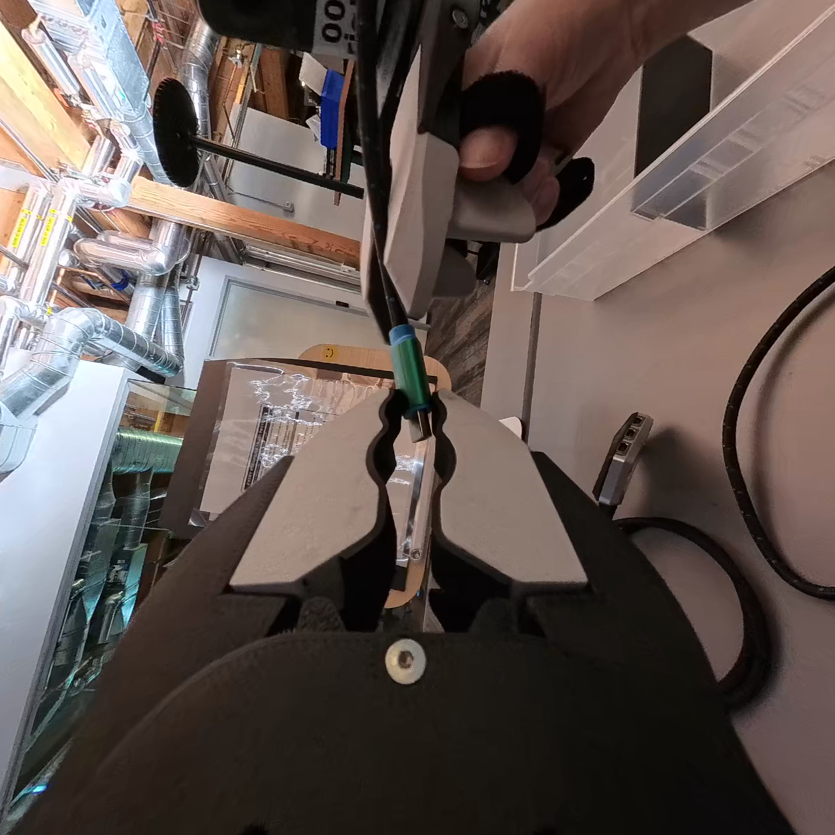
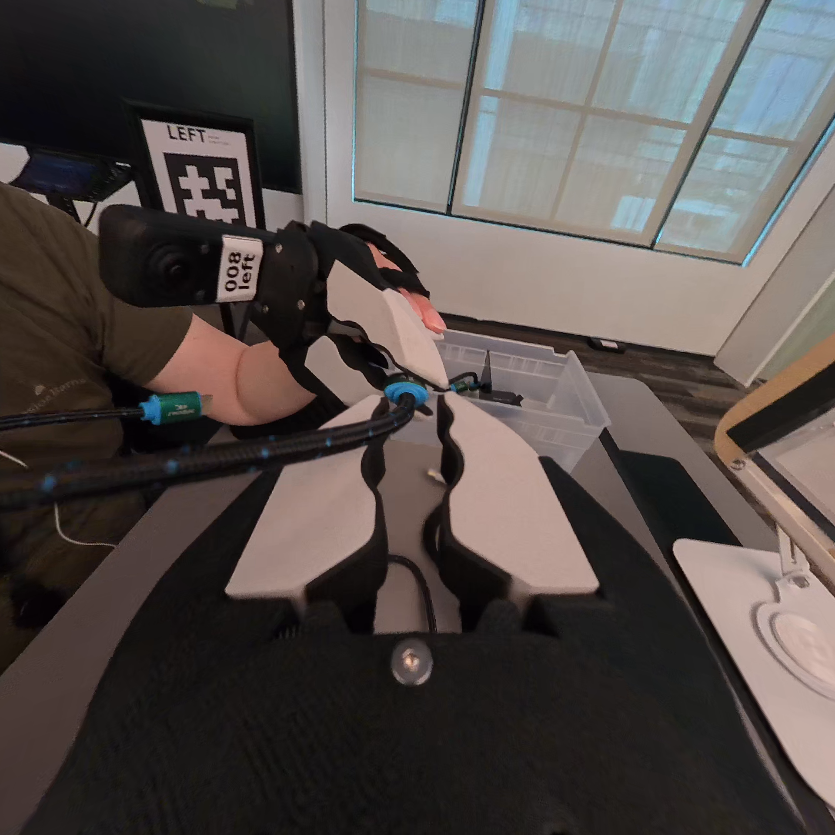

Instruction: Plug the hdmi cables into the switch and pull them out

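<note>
Left gripper (image 1: 413, 406) clamped on green HDMI plug (image 1: 409, 384), right gripper (image 2: 409, 402) pinching its braided cable (image 2: 226, 456), switch (image 1: 626, 456) beside, clear bin (image 2: 542, 406) beyond.

Braided cloth cable (image 2: 271, 452), glossy green metal plug (image 1: 410, 377)

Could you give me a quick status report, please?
Left gripper shut on green plug. Right gripper shut on cable just behind it. Switch lies off to the side, plug not in. Nothing between them.
</note>
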